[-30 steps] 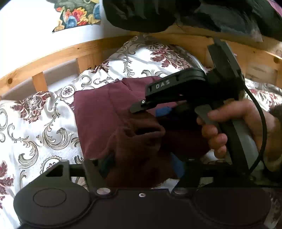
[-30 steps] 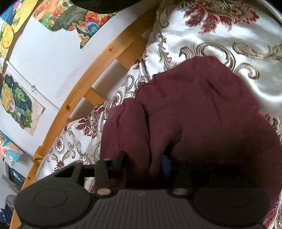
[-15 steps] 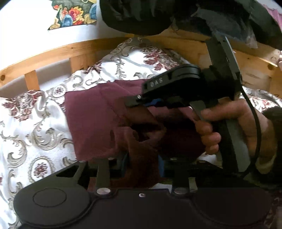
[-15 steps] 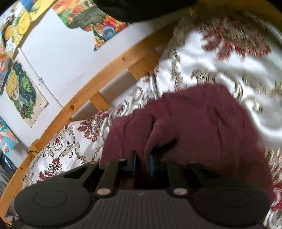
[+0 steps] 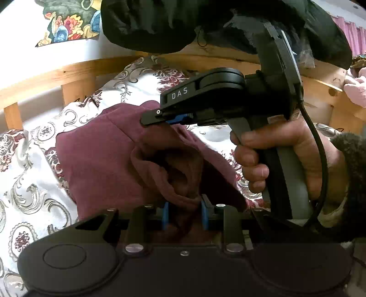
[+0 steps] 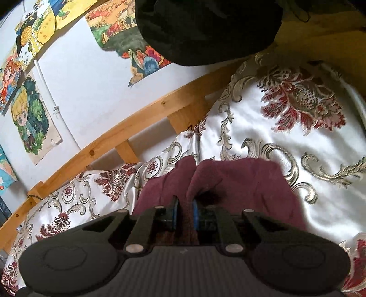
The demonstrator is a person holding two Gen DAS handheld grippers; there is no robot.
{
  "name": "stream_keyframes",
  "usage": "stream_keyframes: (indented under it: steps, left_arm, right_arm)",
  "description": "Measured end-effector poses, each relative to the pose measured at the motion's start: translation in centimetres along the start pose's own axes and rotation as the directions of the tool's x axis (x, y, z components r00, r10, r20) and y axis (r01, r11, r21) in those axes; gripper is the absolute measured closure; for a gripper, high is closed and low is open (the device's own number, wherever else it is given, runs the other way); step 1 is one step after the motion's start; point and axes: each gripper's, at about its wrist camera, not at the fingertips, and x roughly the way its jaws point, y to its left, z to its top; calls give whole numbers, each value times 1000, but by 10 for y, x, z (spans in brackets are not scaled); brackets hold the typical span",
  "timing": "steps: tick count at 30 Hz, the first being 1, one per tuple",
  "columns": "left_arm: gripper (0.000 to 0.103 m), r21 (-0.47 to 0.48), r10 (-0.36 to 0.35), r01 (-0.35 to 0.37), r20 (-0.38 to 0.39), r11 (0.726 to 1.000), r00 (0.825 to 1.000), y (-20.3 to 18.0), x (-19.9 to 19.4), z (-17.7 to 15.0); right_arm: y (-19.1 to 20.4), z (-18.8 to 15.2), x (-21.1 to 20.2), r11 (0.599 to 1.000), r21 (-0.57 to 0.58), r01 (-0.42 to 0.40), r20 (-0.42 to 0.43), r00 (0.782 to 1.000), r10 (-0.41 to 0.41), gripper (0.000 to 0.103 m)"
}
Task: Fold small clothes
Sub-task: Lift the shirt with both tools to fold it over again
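A small maroon garment point(image 5: 103, 155) hangs partly lifted over a white satin bedspread with floral print point(image 5: 27, 187). My left gripper point(image 5: 184, 214) is shut on a bunched edge of the garment; its blue pads point(image 5: 165, 214) pinch the cloth. In the right wrist view my right gripper point(image 6: 184, 213) is shut on another fold of the maroon garment point(image 6: 240, 182), cloth squeezed between its blue pads point(image 6: 196, 214). The right gripper point(image 5: 155, 117) also shows in the left wrist view, held by a hand just above and behind the cloth.
A wooden bed rail point(image 6: 128, 128) runs behind the bedspread point(image 6: 297, 141). Dark clothing point(image 5: 183, 20) hangs above. Colourful drawings point(image 6: 32, 118) are taped to the white wall. Something pink point(image 5: 356, 89) sits at the far right.
Both grippers closed on the garment and lifted it toward the cameras. The cloth now hangs bunched between them, with more bedspread showing beneath.
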Motion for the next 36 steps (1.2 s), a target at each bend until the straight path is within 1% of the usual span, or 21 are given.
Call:
stream_keyframes:
  steps: [5,13,23,27,30,36]
  left_arm:
    - [75,-11,-35,35,12,999,999,-1,5,2]
    - [75,28,-83,82,26,996,996,-12,12,7]
    - [76,44,-105,104,28,994,994,-18,16,7]
    - [76,40,-112,111,26,993,993,-20,18,8]
    - [76,19,-127,127,21,992,992,-20,19,8]
    - [75,-12,-139,139,17,990,990,-19,21,7]
  right_arm:
    - [-4,4,-10,999,-21,37,13,999,-37,88]
    - [-18,8,-25,995,-11,100,22,995,-100,88]
    - [-23,9,-34,992,-7,127,23,992,-127,88]
    - [-25,7,-37,990,-4,138,21,990,-137,89]
    - [-29,4,-41,988,4,154,13,988,-154,89]
    - [-42,3,-41,985,52,164,-3,986,-164,89]
